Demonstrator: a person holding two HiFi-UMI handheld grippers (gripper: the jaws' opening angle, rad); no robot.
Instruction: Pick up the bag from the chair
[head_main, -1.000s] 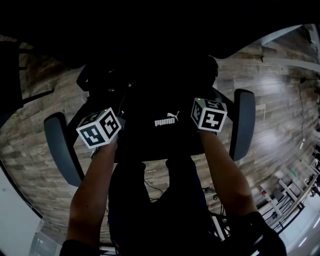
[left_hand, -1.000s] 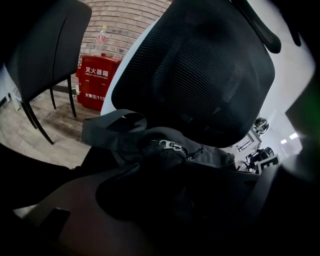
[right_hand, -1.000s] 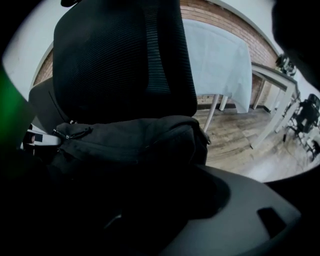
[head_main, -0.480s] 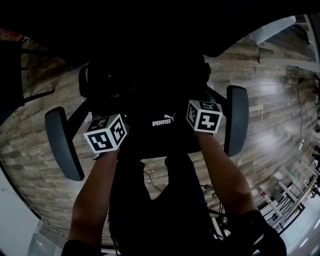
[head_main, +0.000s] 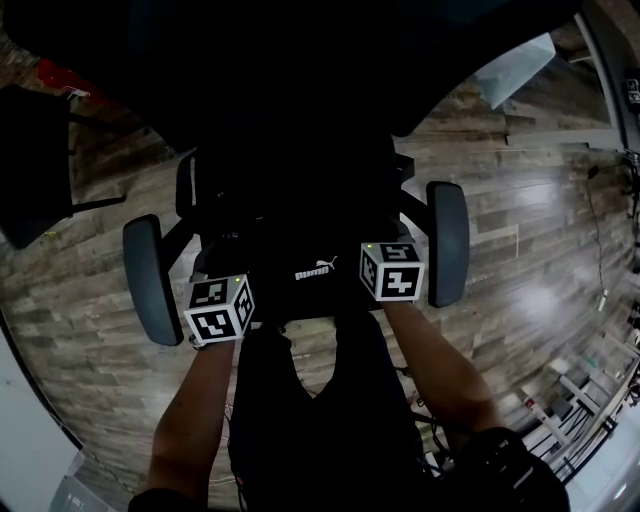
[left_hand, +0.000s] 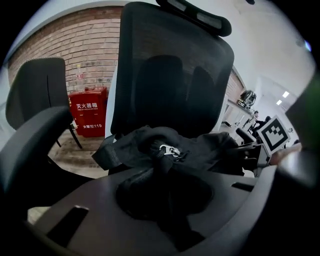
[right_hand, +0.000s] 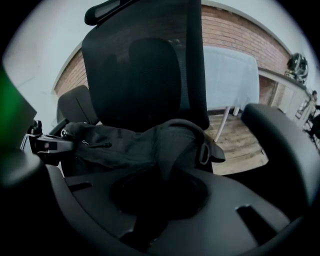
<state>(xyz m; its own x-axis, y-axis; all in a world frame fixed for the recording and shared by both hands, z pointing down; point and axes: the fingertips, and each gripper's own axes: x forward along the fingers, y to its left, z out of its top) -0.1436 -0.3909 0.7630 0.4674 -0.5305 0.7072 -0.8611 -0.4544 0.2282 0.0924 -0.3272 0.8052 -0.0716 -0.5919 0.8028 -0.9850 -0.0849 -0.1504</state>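
A black bag with a white logo (head_main: 315, 270) hangs between my two grippers over the seat of a black office chair (head_main: 300, 190). At the bag's left end my left gripper (head_main: 220, 308) is shut on a fold of fabric (left_hand: 165, 175), just below a strap with a metal clip (left_hand: 170, 150). My right gripper (head_main: 392, 270) is shut on the right end, where cloth bunches between its jaws (right_hand: 162, 172). In the right gripper view the bag (right_hand: 125, 142) stretches left toward the other gripper. Whether the bag's underside touches the seat is hidden.
The chair's mesh backrest (left_hand: 170, 65) rises right behind the bag, with grey armrests on either side (head_main: 148, 280) (head_main: 448, 243). A red fire-equipment box (left_hand: 87, 112) stands by a brick wall. Another dark chair (head_main: 40, 180) is at the left, and a wooden floor (head_main: 540, 250) surrounds everything.
Both grippers have drawn back toward me and closer together, carrying the bag with them. The chair has shrunk in the head view and its armrests sit nearer the middle.
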